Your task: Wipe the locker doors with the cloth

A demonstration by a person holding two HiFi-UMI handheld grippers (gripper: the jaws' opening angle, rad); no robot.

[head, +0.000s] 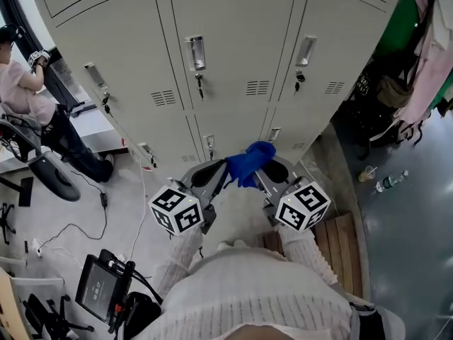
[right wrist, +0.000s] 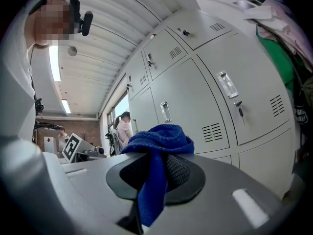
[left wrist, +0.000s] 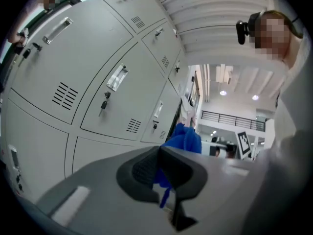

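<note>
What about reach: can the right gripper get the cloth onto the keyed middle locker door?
Probably yes. Nothing stands between the right gripper and that middle locker door, and the blue cloth is clamped in its jaws. But the left gripper clamps the same cloth, so it must follow or let go.

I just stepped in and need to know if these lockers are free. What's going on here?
A person stands before the grey locker doors with a tool in each hand. The left tool and the right tool are both shut on one blue cloth, held bunched between them in front of the lower doors. The cloth looks clear of the metal, so wiping does not seem under way.
</note>
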